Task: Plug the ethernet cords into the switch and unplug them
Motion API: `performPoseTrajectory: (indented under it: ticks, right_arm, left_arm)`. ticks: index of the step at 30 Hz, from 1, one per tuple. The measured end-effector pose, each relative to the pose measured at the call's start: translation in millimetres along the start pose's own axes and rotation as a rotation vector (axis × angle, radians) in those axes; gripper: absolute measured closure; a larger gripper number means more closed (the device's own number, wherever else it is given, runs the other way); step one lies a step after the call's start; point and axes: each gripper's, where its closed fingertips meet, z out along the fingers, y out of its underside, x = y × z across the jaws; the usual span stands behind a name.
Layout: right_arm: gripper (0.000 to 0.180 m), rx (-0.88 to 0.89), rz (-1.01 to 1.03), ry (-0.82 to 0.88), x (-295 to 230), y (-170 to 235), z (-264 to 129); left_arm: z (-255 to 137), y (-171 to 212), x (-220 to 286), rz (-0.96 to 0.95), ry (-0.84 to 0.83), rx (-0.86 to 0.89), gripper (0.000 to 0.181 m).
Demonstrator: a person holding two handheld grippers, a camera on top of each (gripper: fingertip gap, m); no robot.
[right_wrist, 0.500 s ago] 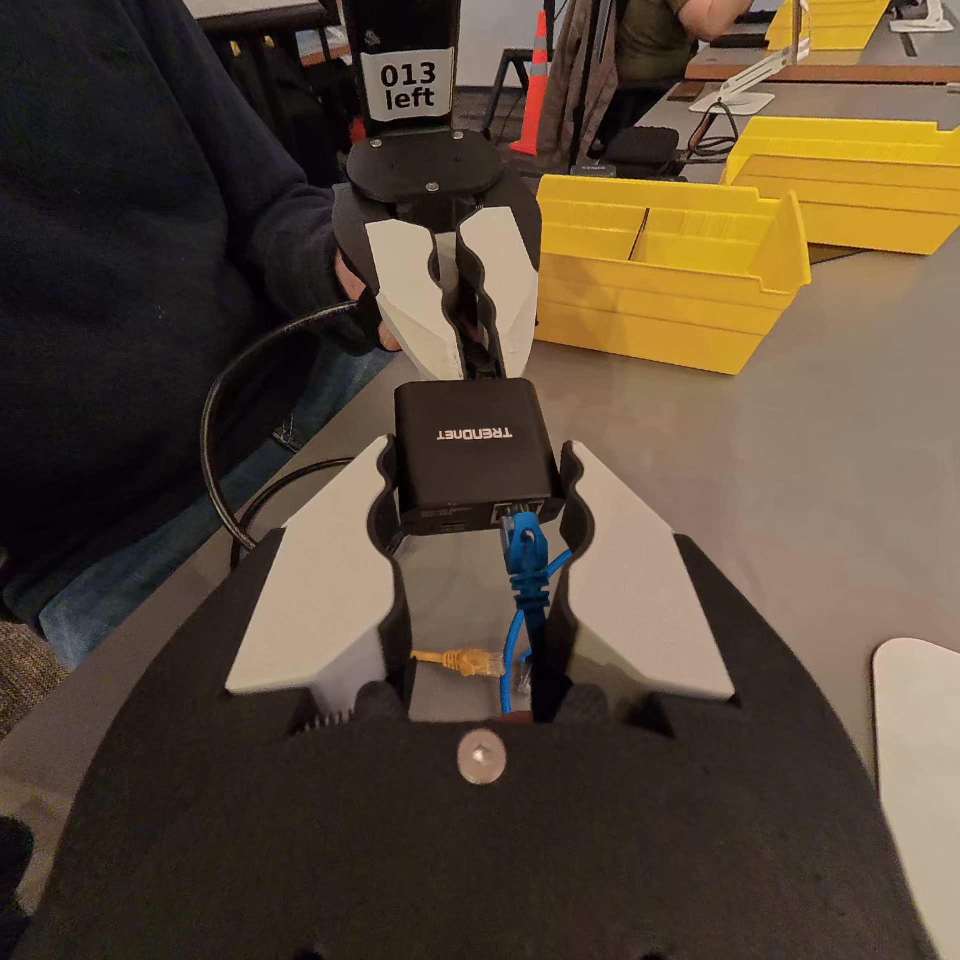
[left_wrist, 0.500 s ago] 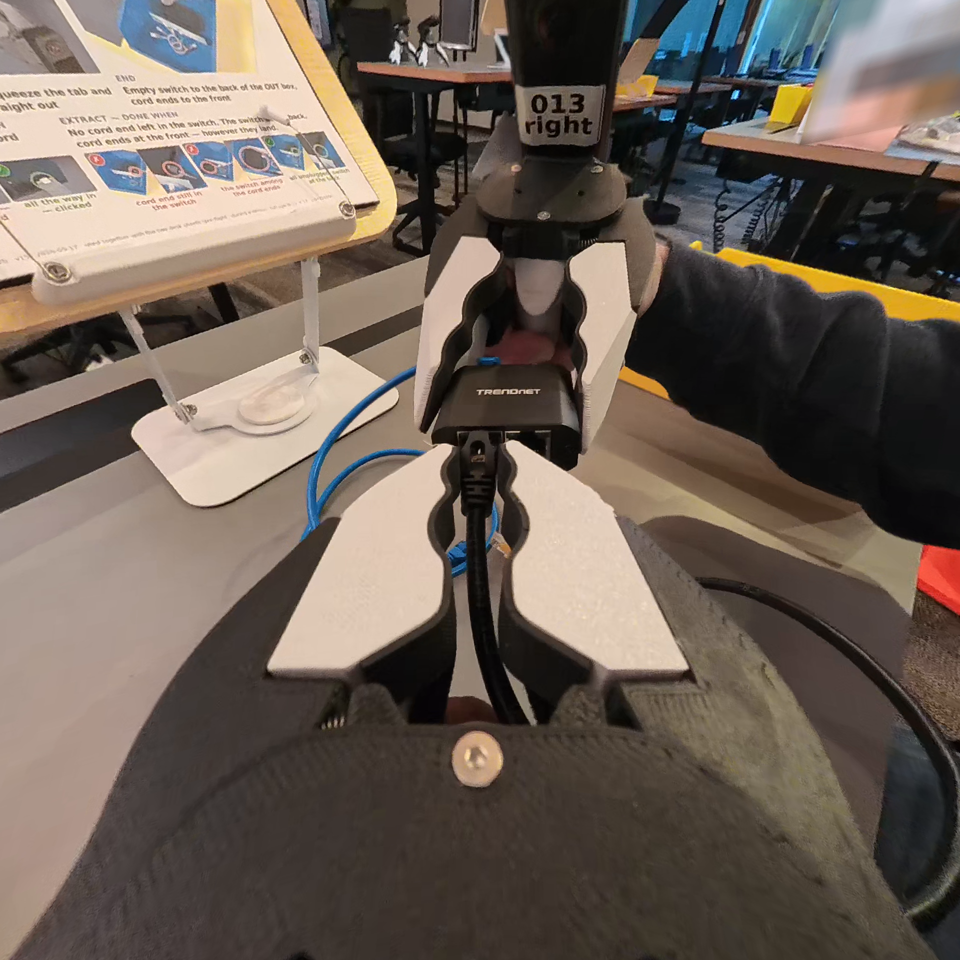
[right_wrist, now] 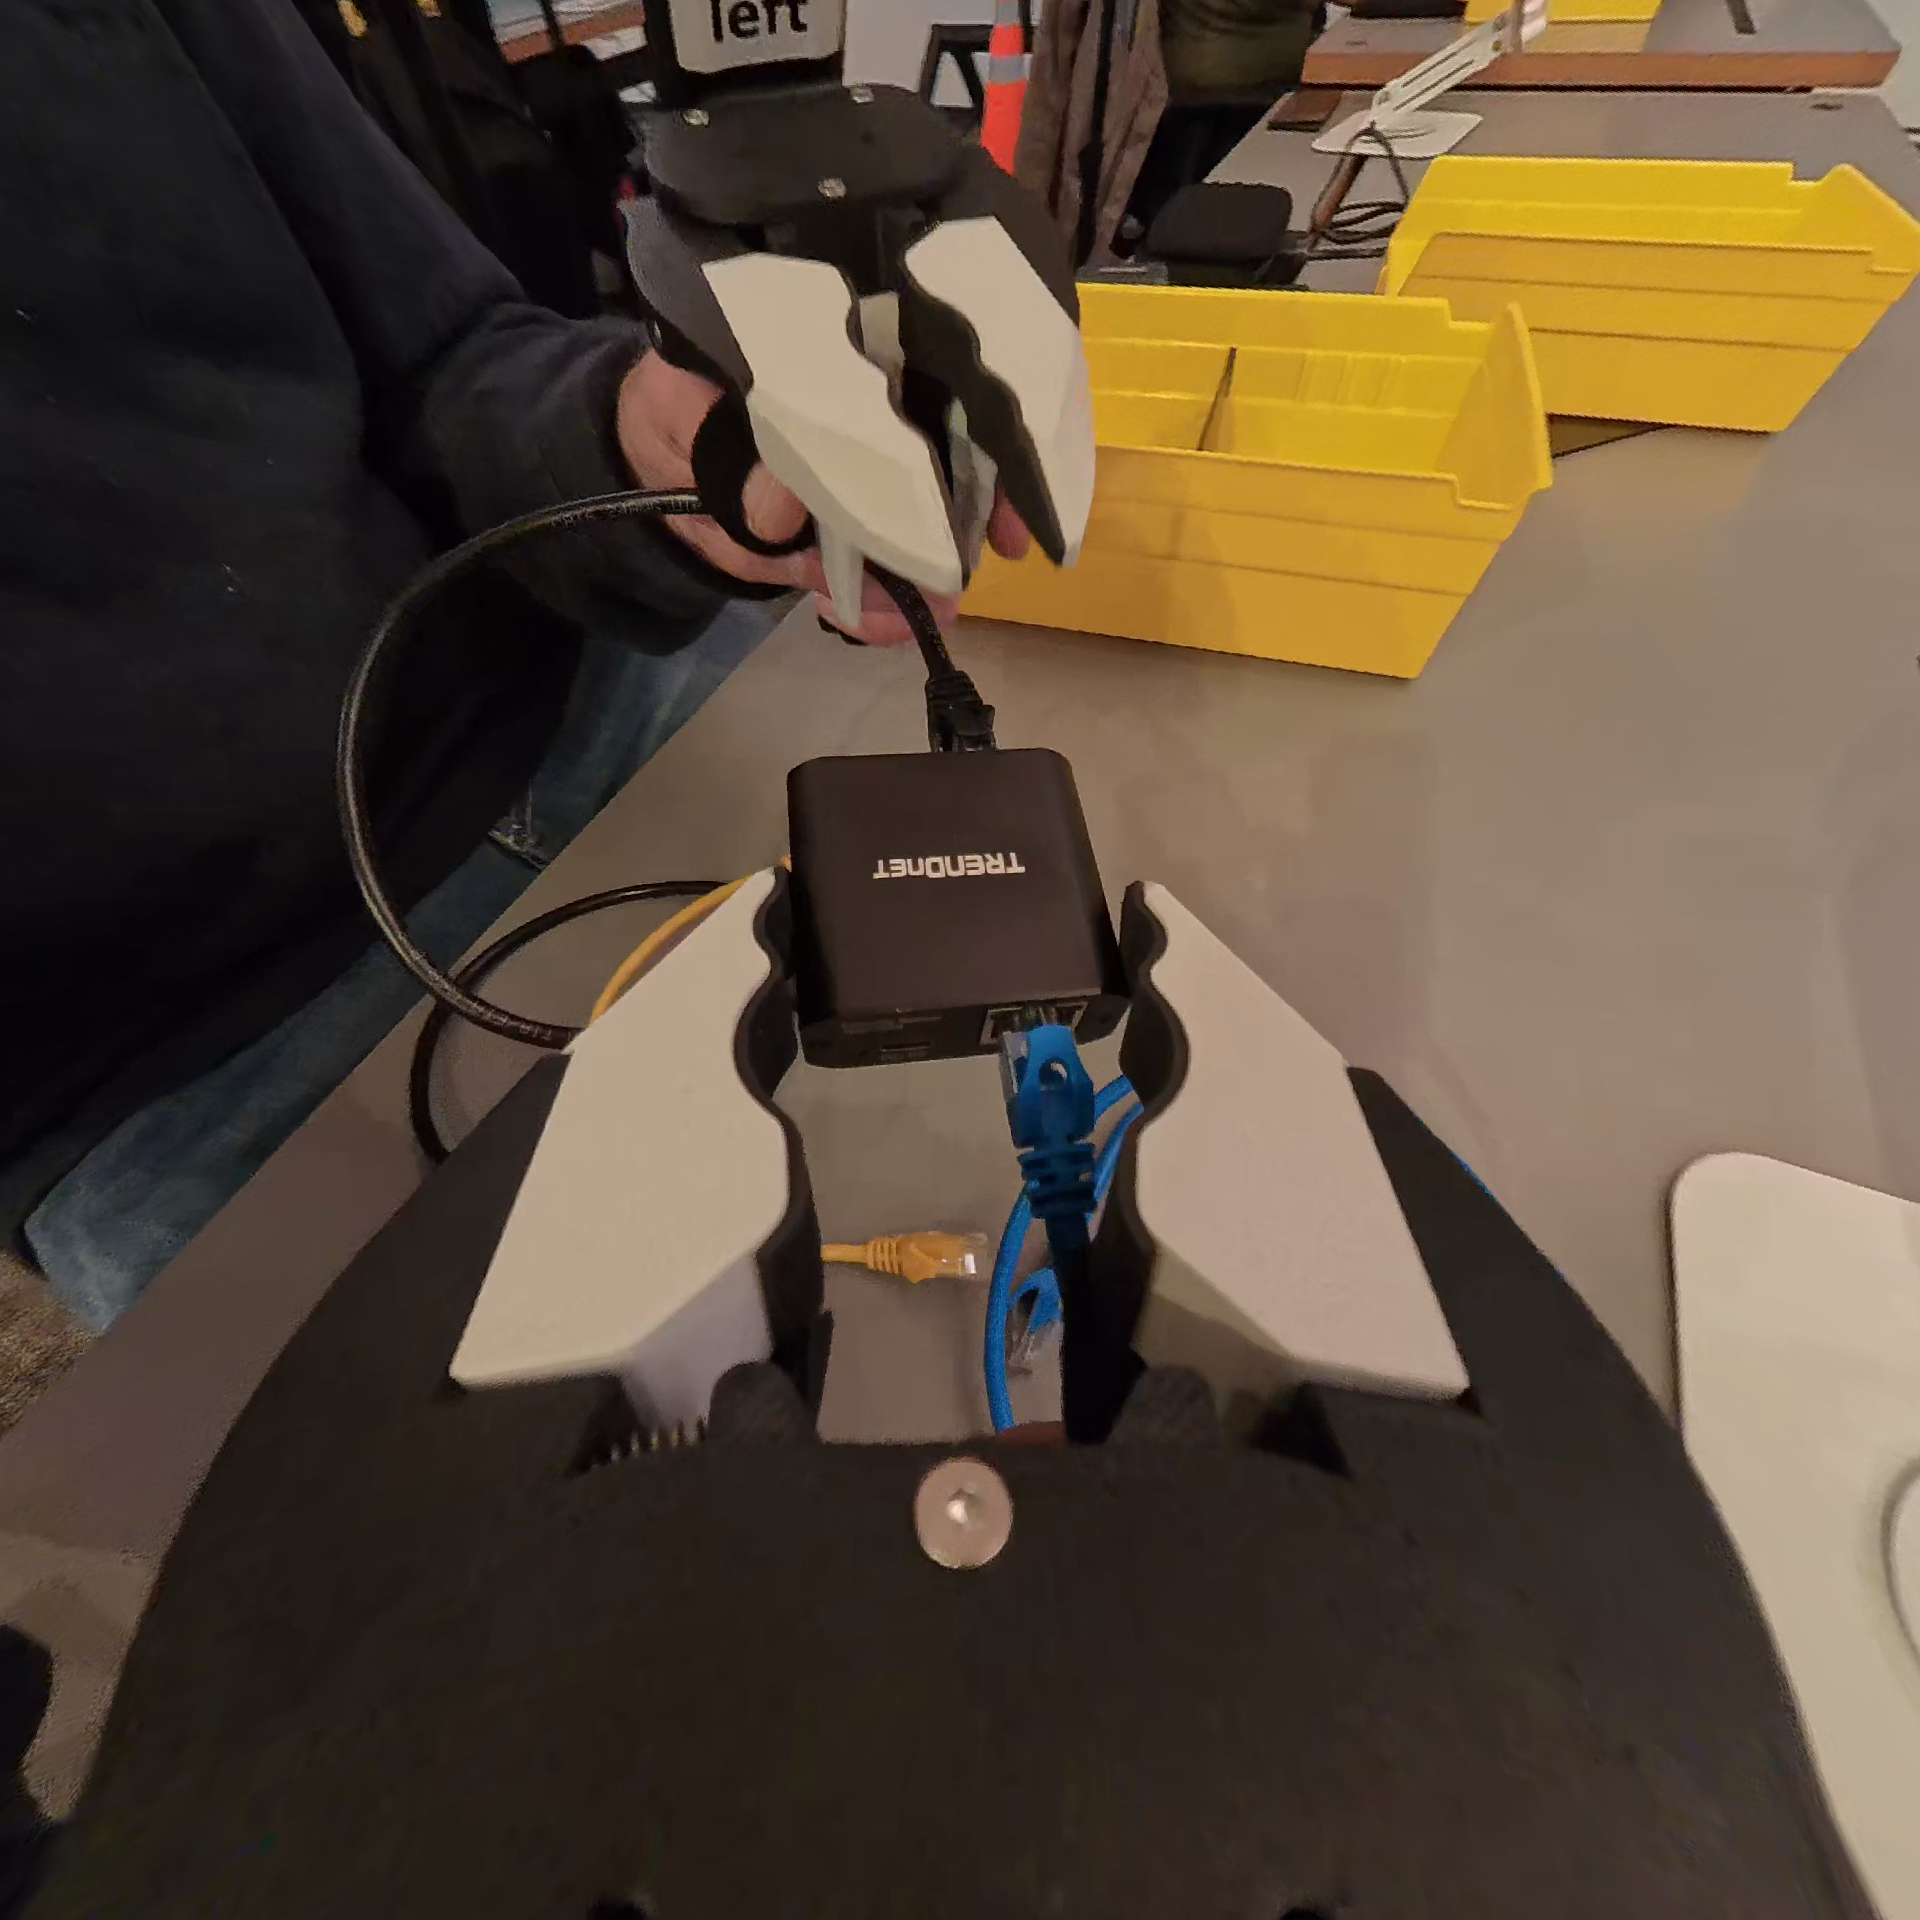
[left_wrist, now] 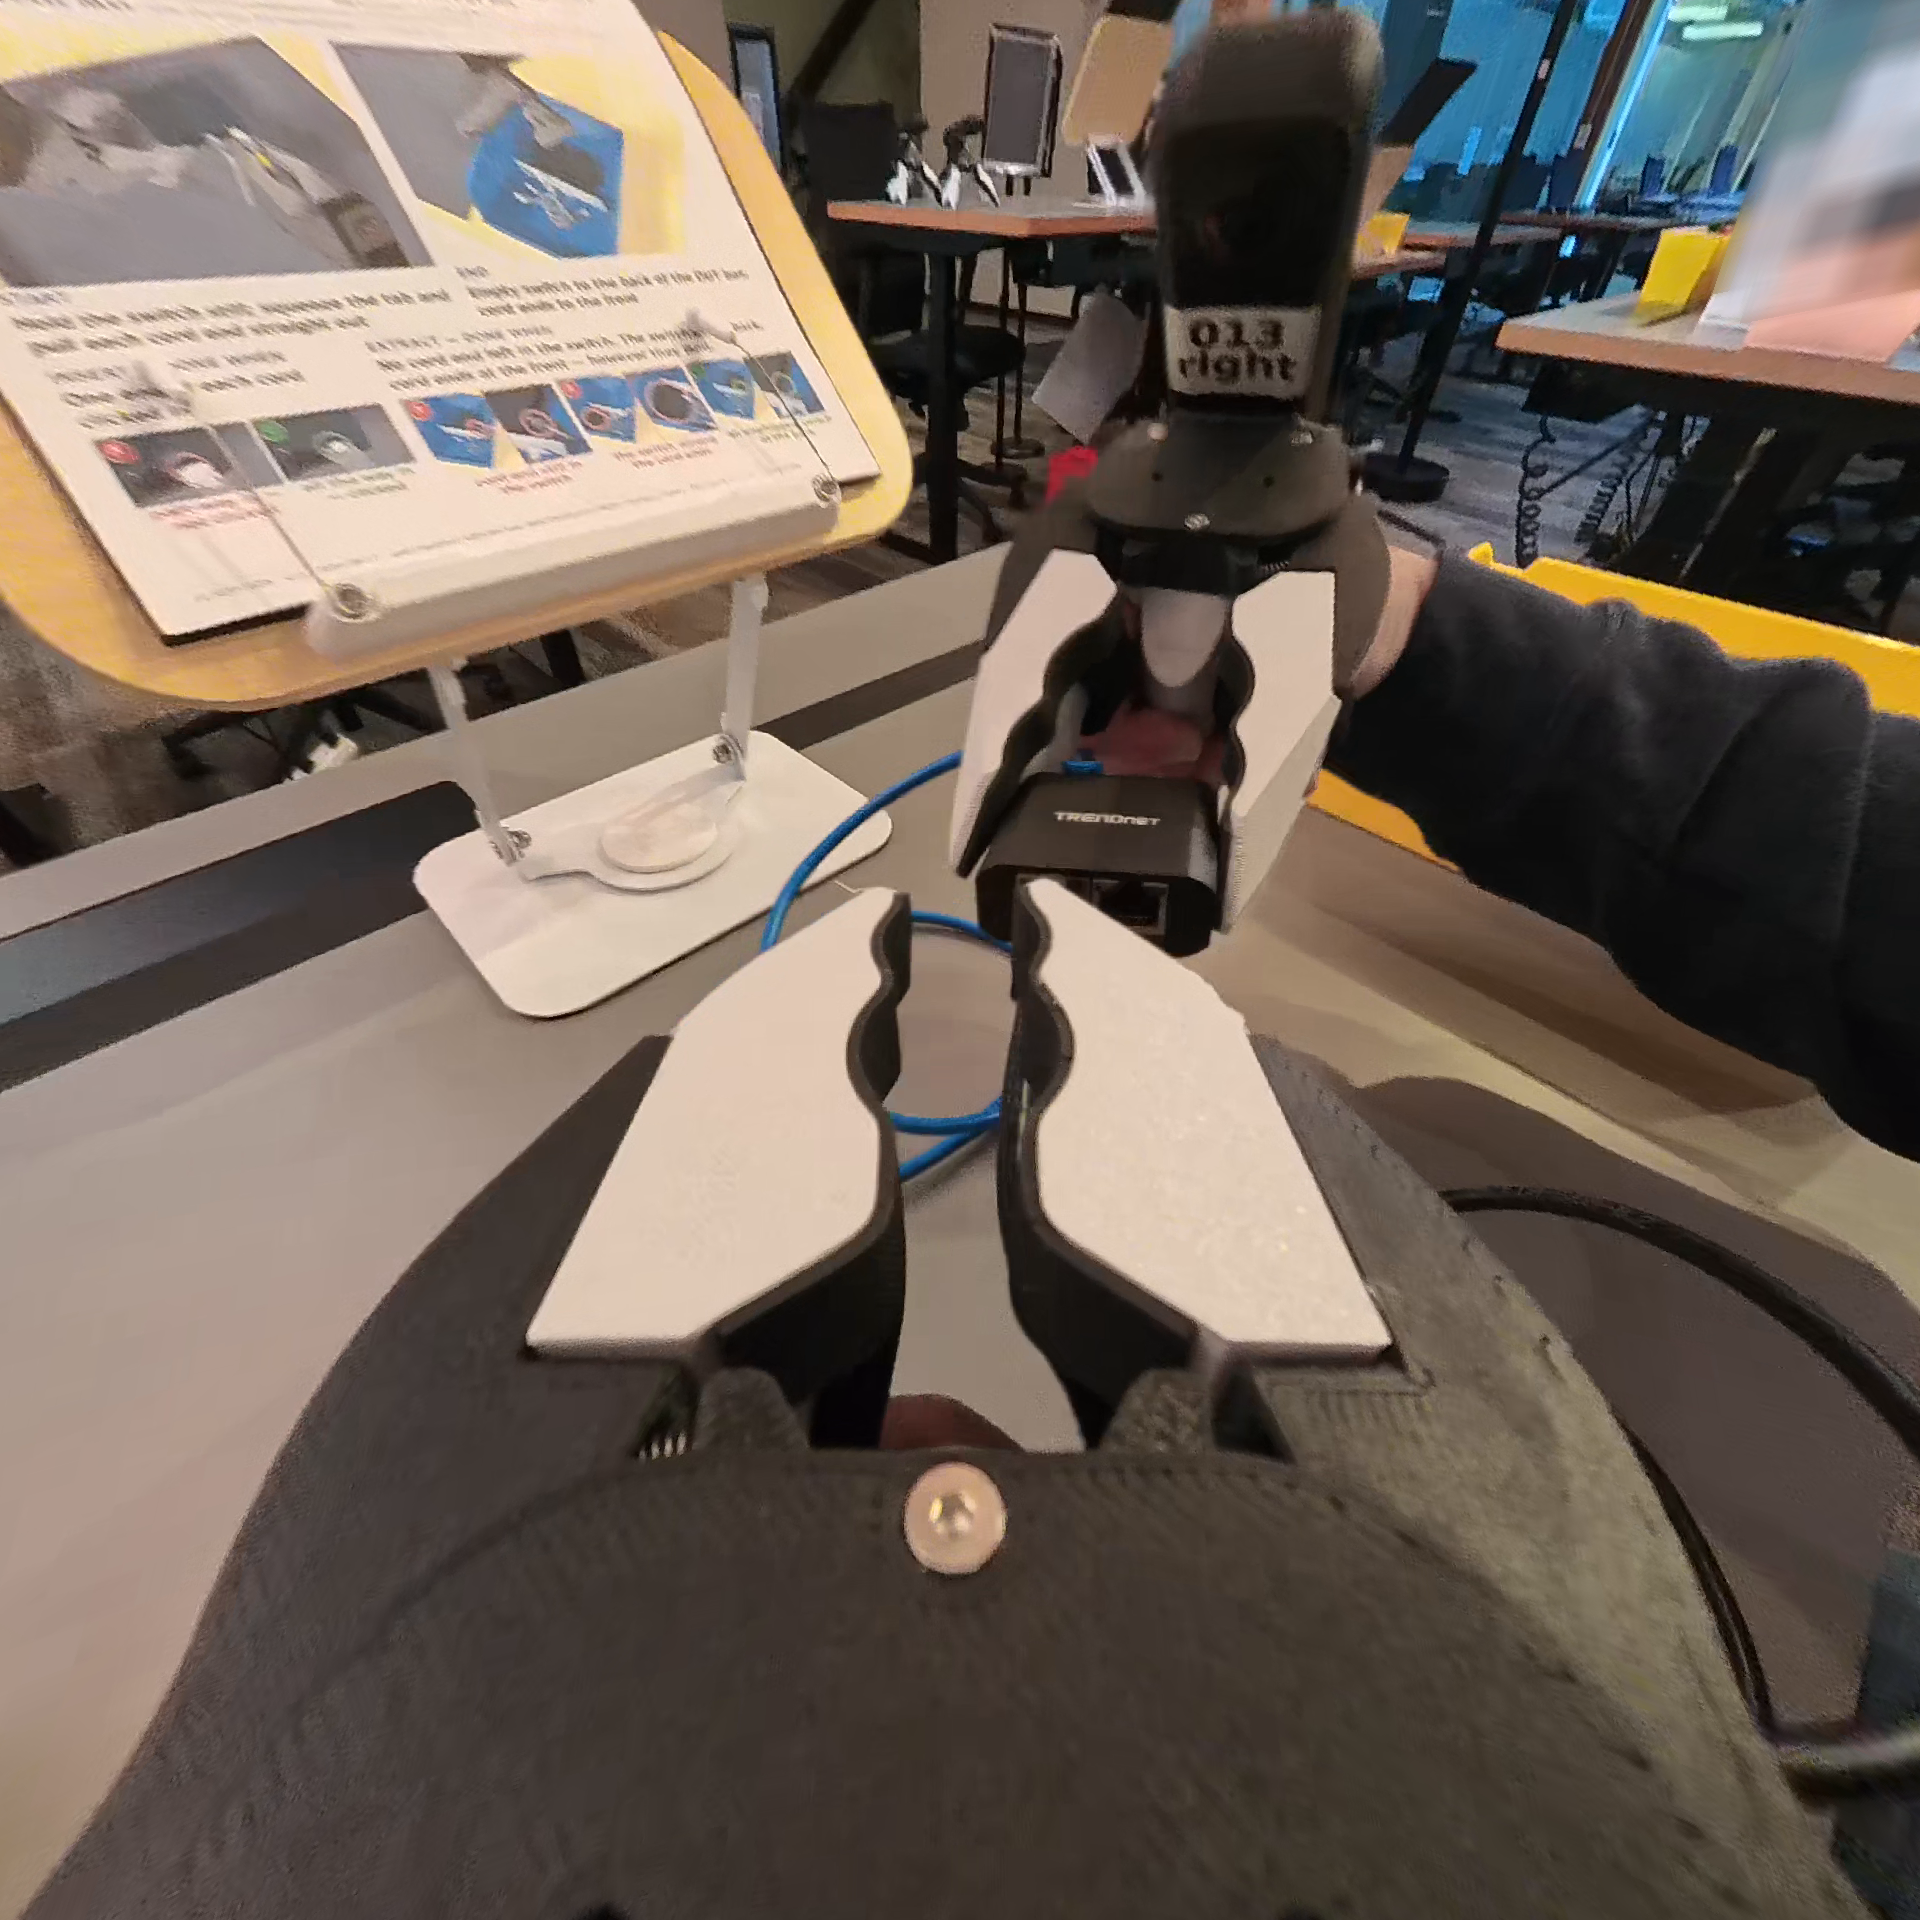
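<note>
Left gripper [right_wrist: 966, 520] has released the black cord [right_wrist: 956, 707] and backed off, jaws parted; right gripper [right_wrist: 951, 966] clamps the switch [right_wrist: 935, 894]; black and blue cord [right_wrist: 1049, 1101] seated.

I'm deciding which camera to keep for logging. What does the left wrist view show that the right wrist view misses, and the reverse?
Only the left wrist view: the instruction board on its white stand, and an empty port on the switch.

Only the right wrist view: the yellow cord's loose plug on the table, and the black plug seated in the switch's far side.

Both: the switch clamped in the right gripper, the blue cord, and the left gripper with its fingers parted.
</note>
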Motion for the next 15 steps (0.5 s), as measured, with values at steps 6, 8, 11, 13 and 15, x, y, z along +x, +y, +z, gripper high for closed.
performPoseTrajectory:
  ticks: [6, 8, 11, 13, 15]
  right_arm:
    - [0.118, -0.041, -0.013, 0.133, 10, 2, -14]
    - [0.118, -0.05, -0.01, 0.177, 13, 3, -19]
    - [0.118, -0.078, 0.009, 0.246, 19, 11, -26]
    - [0.118, -0.116, 0.026, 0.294, 22, 17, -29]
    - [0.118, -0.128, 0.035, 0.328, 25, 21, -31]
  left_arm:
    - [-27, -12, -21, -0.017, -0.034, 0.057, 0.163]
    - [-37, -10, -30, -0.018, -0.057, 0.056, 0.163]
    - [-51, -5, -41, -0.025, -0.081, 0.048, 0.163]
    - [-61, -9, -41, -0.013, -0.077, 0.051, 0.163]
    - [-67, -17, -32, 0.016, -0.048, 0.058, 0.163]
